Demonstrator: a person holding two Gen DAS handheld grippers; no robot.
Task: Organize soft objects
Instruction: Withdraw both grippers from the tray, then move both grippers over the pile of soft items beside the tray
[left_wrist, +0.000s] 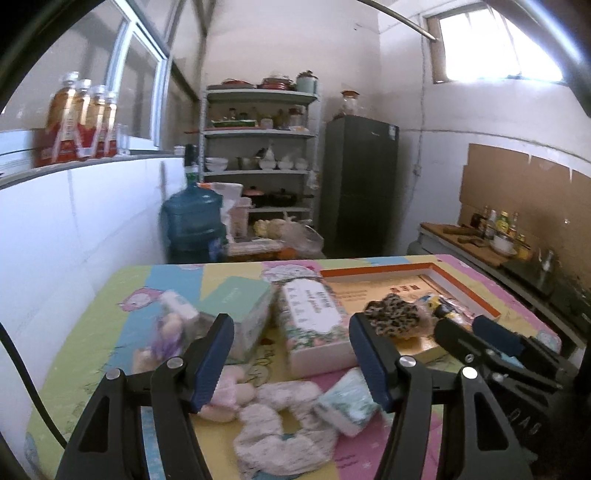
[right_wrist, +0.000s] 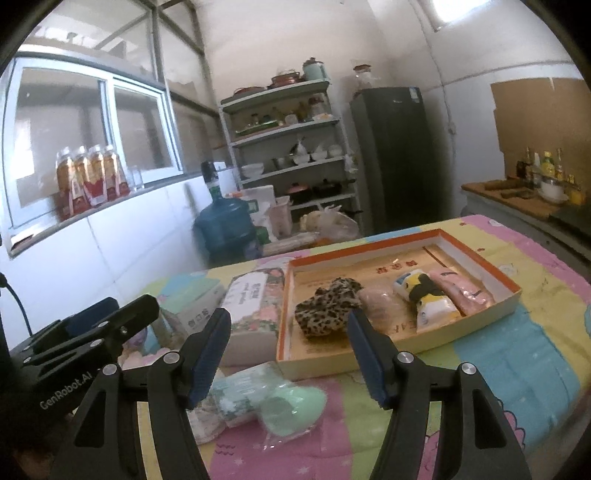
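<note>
In the left wrist view, my left gripper (left_wrist: 290, 319) stands open over the table with nothing between its fingers. Below it lie a fluffy pale scrunchie (left_wrist: 280, 424), a pink soft piece (left_wrist: 229, 391) and a tissue packet (left_wrist: 347, 402). My right gripper (right_wrist: 287, 313) is open too and holds nothing, just short of the orange-rimmed tray (right_wrist: 406, 236). In the tray lie a leopard-print scrunchie (right_wrist: 328, 306), a beige soft item (right_wrist: 376, 302), a yellow-and-black plush packet (right_wrist: 424, 299) and a pink packet (right_wrist: 465, 291). A mint-green wrapped sponge (right_wrist: 291, 406) lies under the right gripper.
A floral box (left_wrist: 314, 321) and a teal box (left_wrist: 240, 306) stand mid-table, left of the tray. A purple wrapped item (left_wrist: 170, 332) lies at the left. Beyond the table are a water jug (left_wrist: 192, 221), shelves (left_wrist: 258, 133) and a dark fridge (left_wrist: 358, 184).
</note>
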